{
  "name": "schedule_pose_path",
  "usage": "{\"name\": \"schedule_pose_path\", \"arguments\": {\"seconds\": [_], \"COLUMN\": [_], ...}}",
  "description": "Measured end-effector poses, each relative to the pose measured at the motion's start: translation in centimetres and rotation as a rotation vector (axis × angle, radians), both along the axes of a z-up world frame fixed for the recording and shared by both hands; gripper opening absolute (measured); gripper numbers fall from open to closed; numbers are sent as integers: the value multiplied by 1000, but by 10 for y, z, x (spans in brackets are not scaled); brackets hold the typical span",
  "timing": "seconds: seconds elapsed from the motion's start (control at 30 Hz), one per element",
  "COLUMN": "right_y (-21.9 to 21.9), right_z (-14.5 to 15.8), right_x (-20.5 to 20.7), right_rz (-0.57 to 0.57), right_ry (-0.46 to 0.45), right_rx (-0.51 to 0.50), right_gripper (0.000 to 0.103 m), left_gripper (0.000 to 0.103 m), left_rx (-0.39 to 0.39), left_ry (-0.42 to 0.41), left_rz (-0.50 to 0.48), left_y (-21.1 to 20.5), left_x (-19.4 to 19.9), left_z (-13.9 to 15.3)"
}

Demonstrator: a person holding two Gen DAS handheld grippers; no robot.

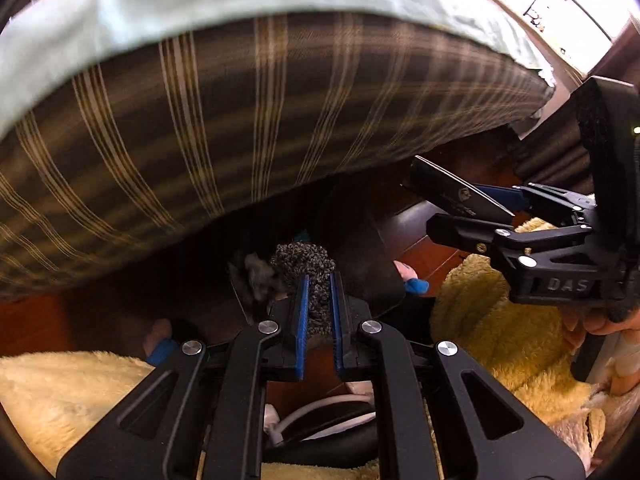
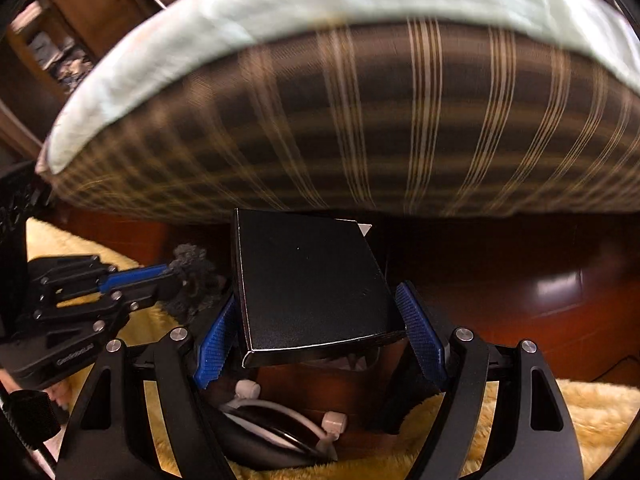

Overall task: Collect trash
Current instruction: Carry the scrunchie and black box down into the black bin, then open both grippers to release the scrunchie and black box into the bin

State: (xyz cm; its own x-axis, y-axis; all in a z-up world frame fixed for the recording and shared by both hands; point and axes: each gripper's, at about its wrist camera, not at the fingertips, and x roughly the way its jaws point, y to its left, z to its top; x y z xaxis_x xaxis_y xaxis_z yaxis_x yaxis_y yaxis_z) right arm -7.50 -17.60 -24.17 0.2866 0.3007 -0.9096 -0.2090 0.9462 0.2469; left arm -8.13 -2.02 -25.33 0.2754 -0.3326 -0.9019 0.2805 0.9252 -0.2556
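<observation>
Here the left gripper (image 1: pixel 319 294) has its blue-padded fingers (image 1: pixel 303 304) drawn narrow around a clump of dark speckled fuzz (image 1: pixel 305 261), which bulges out past the fingertips; a paler grey tuft of lint (image 1: pixel 253 271) clings just beside it on the left. From the right wrist view the same clump (image 2: pixel 192 276) shows as a dark ragged mass at the tip of the left gripper (image 2: pixel 168 274), just beside the left edge of the box.

The right gripper (image 2: pixel 316 312) holds a flat black box (image 2: pixel 308 288) between its fingers (image 2: pixel 420 328), which stand fairly wide apart and press against the box's two sides (the box is tilted, its near edge lowest in the picture). In the left wrist view this gripper (image 1: pixel 480 204) comes in from the right with the black box (image 1: pixel 452 192) pointing toward the space under the bed.

Both grippers hang low over a dark red wooden floor (image 2: pixel 520 280), in front of the bed. The bed carries a brown plaid cover (image 1: pixel 200 140) with a pale green sheet (image 1: pixel 200 8) on top. A fluffy yellow rug (image 1: pixel 500 312) lies beneath and beside the grippers. A white cable (image 2: pixel 280 416) curves across a dark round object directly below the right gripper. The bed is motion-blurred in both views.
</observation>
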Motion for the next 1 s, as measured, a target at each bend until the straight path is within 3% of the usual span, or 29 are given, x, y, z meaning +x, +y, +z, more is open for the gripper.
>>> {"name": "schedule_pose_path", "arguments": {"seconds": [0.27,0.47,0.53,0.67,0.73,0.83,1.0], "right_y": [3,-3,-5,-14,-17,-25,-40], "right_z": [-23,-31,-30,-20,-12,10,64], "right_x": [10,17,16,18,19,22,28], "right_rz": [-27,-40,-55,-83,-90,-99,-113], "right_ry": [34,54,43,21,3,-54,-193], "right_rx": [16,43,45,58,62,56,43], "right_gripper": [78,82,85,88,88,88,88], "left_gripper": [11,20,32,46,59,75,89], "left_rx": [11,21,21,18,18,22,25], "left_ry": [42,53,49,40,34,12,-68], "left_rz": [-8,18,27,50,67,84,94], "left_y": [-4,2,8,18,26,33,39], "left_x": [12,13,12,13,14,13,15], "left_z": [-20,-26,-24,-19,-13,-1,36]}}
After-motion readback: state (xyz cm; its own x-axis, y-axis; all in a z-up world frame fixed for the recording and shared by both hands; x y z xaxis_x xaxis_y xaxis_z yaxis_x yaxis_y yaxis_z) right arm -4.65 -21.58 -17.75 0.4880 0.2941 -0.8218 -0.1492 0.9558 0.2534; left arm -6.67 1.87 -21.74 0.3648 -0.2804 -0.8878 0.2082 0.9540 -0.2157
